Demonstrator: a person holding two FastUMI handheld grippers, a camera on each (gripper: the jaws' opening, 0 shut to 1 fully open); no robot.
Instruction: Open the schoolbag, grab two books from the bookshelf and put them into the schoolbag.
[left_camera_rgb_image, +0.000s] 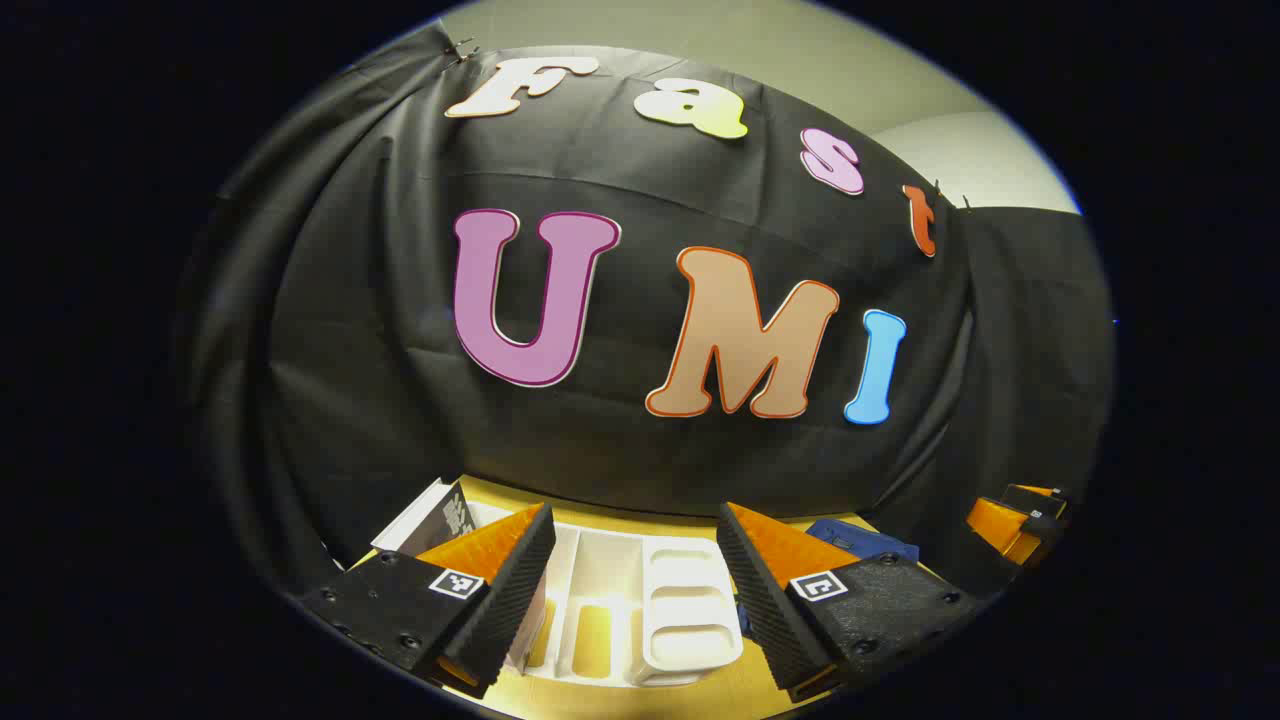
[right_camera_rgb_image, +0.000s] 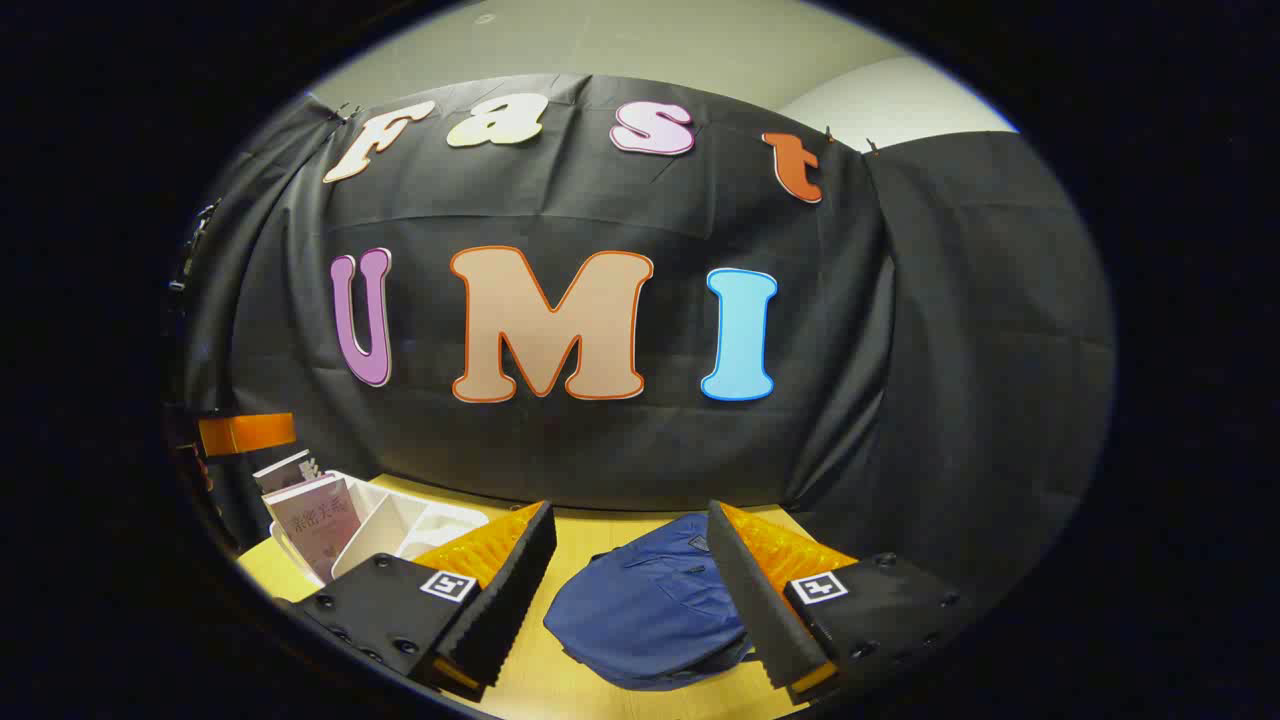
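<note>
The blue schoolbag (right_camera_rgb_image: 650, 605) lies flat on the yellow table, right in front of my right gripper (right_camera_rgb_image: 631, 507), which hovers open above it and holds nothing. A corner of the schoolbag (left_camera_rgb_image: 862, 540) shows past my left gripper's right finger. The white bookshelf rack (left_camera_rgb_image: 640, 610) stands under my left gripper (left_camera_rgb_image: 635, 510), whose jaws are wide apart and empty. Books (left_camera_rgb_image: 440, 515) stand in the rack's left end. In the right gripper view the rack (right_camera_rgb_image: 400, 530) is at the left, with a pink-covered book (right_camera_rgb_image: 320, 515) upright at its front.
The yellow table (right_camera_rgb_image: 590, 535) runs back to the black cloth wall close behind rack and bag. The left gripper (right_camera_rgb_image: 245, 432) appears at the far left of the right gripper view, and the right gripper (left_camera_rgb_image: 1020, 520) at the far right of the left gripper view.
</note>
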